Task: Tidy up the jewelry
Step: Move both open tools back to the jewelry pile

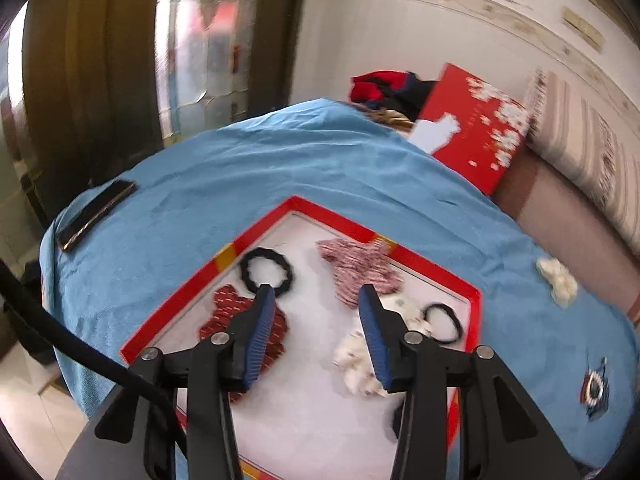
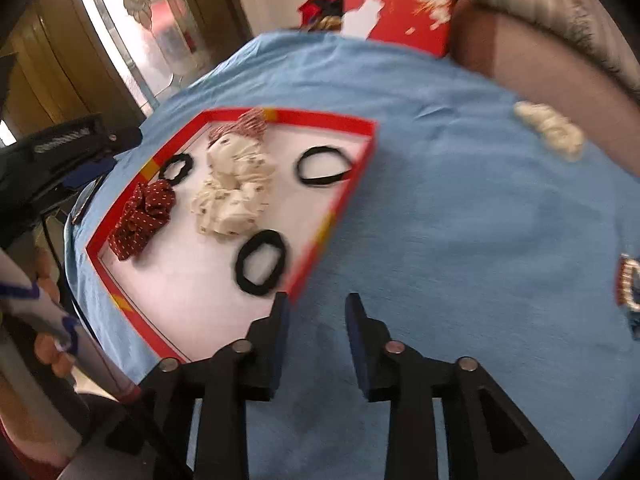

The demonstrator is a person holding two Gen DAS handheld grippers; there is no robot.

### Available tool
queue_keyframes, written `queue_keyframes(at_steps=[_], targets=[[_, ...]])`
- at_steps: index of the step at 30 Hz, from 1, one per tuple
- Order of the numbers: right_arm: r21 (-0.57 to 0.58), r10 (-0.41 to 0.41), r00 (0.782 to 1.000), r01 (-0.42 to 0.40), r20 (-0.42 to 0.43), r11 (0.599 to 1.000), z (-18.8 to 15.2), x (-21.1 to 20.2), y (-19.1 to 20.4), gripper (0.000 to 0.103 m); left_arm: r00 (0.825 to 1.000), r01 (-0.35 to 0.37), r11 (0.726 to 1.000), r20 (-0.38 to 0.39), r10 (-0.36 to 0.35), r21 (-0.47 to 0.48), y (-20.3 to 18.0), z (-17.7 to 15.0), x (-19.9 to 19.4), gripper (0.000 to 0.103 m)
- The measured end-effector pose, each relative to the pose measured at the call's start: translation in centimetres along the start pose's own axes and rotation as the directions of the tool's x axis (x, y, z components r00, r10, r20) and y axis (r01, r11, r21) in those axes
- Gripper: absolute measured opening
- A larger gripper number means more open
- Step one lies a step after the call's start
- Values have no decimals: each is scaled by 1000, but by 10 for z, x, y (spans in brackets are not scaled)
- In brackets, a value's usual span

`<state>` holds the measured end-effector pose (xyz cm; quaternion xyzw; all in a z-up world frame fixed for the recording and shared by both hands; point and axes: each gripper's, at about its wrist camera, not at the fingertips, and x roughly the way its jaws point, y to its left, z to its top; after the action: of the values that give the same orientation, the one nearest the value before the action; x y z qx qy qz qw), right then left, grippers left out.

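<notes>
Status: mostly done by the look of it. Red-rimmed tray (image 2: 362, 126) on the blue cloth (image 2: 460, 220) already holds six hair pieces: dark red scrunchie (image 2: 146, 220) at its left, cream scrunchie (image 2: 236, 192) mid, striped scrunchie (image 2: 244, 126) at the far corner, plus three black bands, one far left (image 2: 176, 168), one far right (image 2: 324, 166), one near (image 2: 260, 262) by the right rim.

Left out, as far as I can see: a loose cream scrunchie (image 2: 548, 130) far right on the cloth, well apart from the tray. Patterned ring thing (image 1: 595, 390) near the right edge of the cloth may also belong; too blurred to say.

Left gripper (image 1: 316, 290): jaws wide apart, empty, hovering over the tray between the dark red and striped scrunchies.

Right gripper (image 2: 316, 300): jaws parted, empty, over bare cloth just outside the tray's near right rim.

Judgement: next step is likely the right one heading for the stray cream scrunchie. Frames are motion-blurred, so both are probably in transit.

Black flat object (image 1: 96, 214) at the far left cloth edge, not part of this.
</notes>
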<state>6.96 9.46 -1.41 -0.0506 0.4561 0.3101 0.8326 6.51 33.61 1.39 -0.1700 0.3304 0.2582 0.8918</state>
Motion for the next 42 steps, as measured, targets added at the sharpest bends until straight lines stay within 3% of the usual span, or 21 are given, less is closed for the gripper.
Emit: queue_keyframes(at_steps=[3, 7, 10, 14, 18, 20, 24, 29, 34, 38, 42], targets=[[26, -44, 999, 43, 16, 999, -23, -32, -41, 34, 999, 25, 997, 24, -26, 69, -21, -9, -18, 42], [74, -169, 985, 167, 24, 983, -60, -82, -107, 36, 996, 84, 987, 18, -87, 140, -49, -22, -44, 45], [146, -274, 961, 267, 29, 953, -86, -123, -161, 40, 989, 145, 971, -2, -148, 190, -74, -36, -68, 48], [270, -397, 917, 372, 43, 888, -113, -181, -229, 41, 985, 171, 951, -20, -172, 257, -107, -47, -91, 51], [368, -491, 868, 436, 68, 821, -123, -222, -276, 49, 976, 214, 930, -25, -216, 299, -142, -51, -108, 60], [409, -505, 858, 430, 91, 805, -124, -234, -292, 51, 973, 223, 918, -27, -227, 327, -161, -54, -113, 61], [459, -480, 868, 377, 128, 805, -120, -230, -307, 52, 960, 278, 889, -76, -269, 364, -200, -62, -108, 61], [473, -364, 921, 260, 142, 842, -112, -185, -311, 52, 943, 332, 856, -158, -292, 396, -246, -78, -86, 61], [472, -290, 949, 200, 126, 859, -102, -133, -317, 59, 924, 375, 827, -236, -300, 418, -287, -96, -53, 61], [513, -277, 953, 177, 125, 840, -99, -108, -338, 61, 910, 398, 803, -300, -286, 443, -320, -111, -20, 61], [559, -244, 957, 119, 154, 820, -99, -104, -360, 61, 878, 448, 788, -374, -298, 423, -349, -121, 13, 55]])
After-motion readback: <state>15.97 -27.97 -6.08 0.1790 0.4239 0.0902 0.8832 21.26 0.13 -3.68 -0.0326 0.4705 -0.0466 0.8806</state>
